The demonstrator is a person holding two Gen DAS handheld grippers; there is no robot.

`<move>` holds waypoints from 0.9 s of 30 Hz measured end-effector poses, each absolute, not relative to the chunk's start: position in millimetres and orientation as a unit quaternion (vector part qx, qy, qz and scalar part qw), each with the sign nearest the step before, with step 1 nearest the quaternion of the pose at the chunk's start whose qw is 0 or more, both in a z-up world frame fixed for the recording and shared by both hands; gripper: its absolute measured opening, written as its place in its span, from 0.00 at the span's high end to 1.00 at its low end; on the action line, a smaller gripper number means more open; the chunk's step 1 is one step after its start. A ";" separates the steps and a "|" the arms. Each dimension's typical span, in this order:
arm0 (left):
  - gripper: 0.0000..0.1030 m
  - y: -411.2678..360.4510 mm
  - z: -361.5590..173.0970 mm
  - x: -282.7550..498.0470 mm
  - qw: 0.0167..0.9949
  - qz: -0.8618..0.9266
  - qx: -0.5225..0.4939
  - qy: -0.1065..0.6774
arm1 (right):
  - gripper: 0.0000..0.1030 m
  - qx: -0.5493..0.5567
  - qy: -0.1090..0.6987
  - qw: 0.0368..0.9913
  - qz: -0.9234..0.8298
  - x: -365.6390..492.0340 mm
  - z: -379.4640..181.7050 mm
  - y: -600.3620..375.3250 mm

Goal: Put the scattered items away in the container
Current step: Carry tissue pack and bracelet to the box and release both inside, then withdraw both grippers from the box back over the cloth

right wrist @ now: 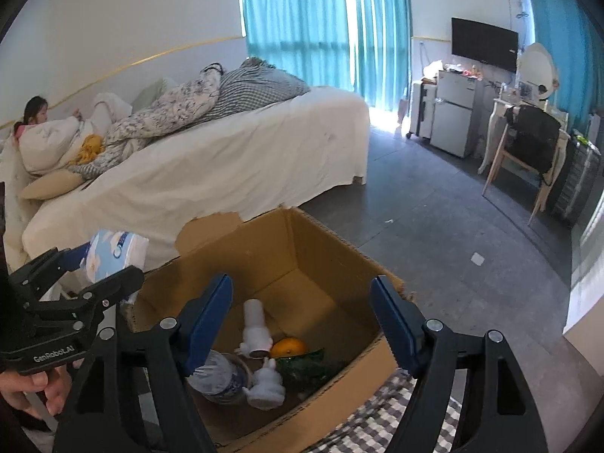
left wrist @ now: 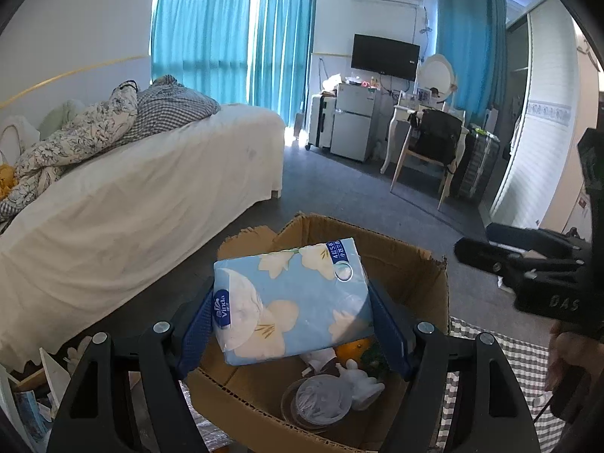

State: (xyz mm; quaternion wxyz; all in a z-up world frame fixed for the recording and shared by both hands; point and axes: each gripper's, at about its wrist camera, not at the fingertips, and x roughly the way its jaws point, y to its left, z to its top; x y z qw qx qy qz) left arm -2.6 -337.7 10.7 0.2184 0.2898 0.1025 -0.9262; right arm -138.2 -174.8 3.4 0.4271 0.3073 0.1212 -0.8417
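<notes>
My left gripper [left wrist: 290, 302] is shut on a blue flowered tissue pack [left wrist: 290, 298] and holds it above the open cardboard box [left wrist: 407, 260]. In the right wrist view the same pack [right wrist: 113, 255] shows at the left, just outside the box's left wall [right wrist: 158, 287]. My right gripper [right wrist: 302, 321] is open and empty, over the box's near side. Inside the box lie a white bottle [right wrist: 255, 326], an orange [right wrist: 288, 347], a white figurine [right wrist: 266, 383], a bowl [right wrist: 222, 381] and a green item [right wrist: 309, 364].
A bed with a white sheet [right wrist: 226, 166] stands left of the box. A checked cloth [left wrist: 524, 370] lies under the box's right side. A chair [right wrist: 528, 158], a small fridge [right wrist: 453, 113] and a suitcase [right wrist: 577, 181] stand at the far right. Clutter [left wrist: 34, 389] lies at the lower left.
</notes>
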 end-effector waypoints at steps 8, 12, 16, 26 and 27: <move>0.25 -325.7 -3.2 -27.5 0.199 -0.925 0.310 0.091 | 0.19 0.303 0.118 0.394 -0.860 -144.4 9.6 -146.0; 0.25 -316.9 -5.2 -38.1 0.191 -0.926 0.312 0.089 | 0.15 0.304 0.111 0.372 -0.870 -148.5 12.0 -126.9; 0.24 -311.4 -3.2 -45.7 0.190 -0.927 0.312 0.084 | 0.11 0.301 0.100 0.347 -0.883 -153.0 14.2 -107.1; 0.01 -284.5 8.1 -54.1 0.184 -0.934 0.299 0.060 | 0.07 0.304 0.085 0.279 -0.907 -157.9 17.0 -53.4; 0.00 -281.4 8.7 -54.1 0.182 -0.935 0.298 0.058 | 0.06 0.302 0.084 0.271 -0.910 -157.5 17.6 -47.4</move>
